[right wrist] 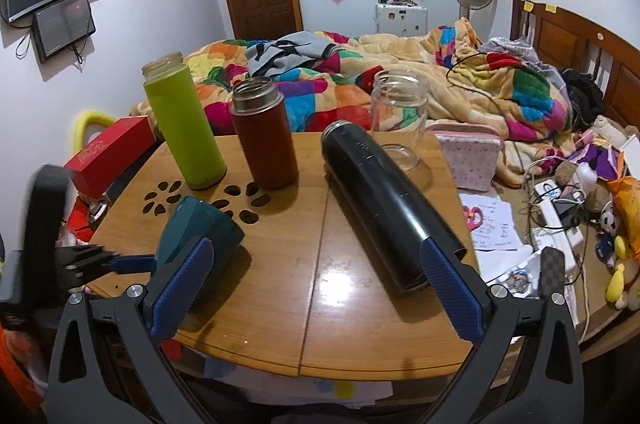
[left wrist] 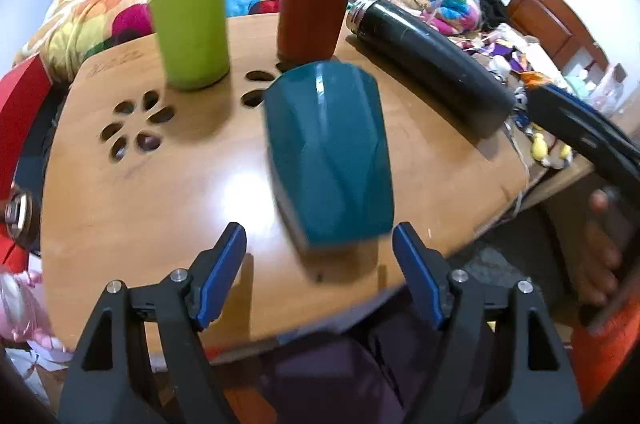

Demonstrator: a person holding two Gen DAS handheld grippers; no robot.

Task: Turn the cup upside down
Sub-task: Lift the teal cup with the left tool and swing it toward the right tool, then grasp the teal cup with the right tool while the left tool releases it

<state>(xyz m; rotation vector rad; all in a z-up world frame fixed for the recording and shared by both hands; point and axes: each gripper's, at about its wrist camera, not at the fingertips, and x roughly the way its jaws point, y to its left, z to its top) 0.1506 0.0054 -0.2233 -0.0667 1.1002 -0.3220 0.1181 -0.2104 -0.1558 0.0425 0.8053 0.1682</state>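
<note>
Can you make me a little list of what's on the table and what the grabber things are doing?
Table: round wooden table
Standing: tall lime-green bottle, brown steel-rimmed flask, clear glass jar
Lying down: long black flask
Cup: teal faceted cup, tilted, blurred
Left hand-held gripper: open, cup just ahead of its fingers, contact unclear
Right hand-held gripper: open, holding nothing

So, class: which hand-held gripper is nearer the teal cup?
Left. The left hand-held gripper sits open right at the teal cup; the right hand-held gripper hangs open off to the cup's side.
</note>
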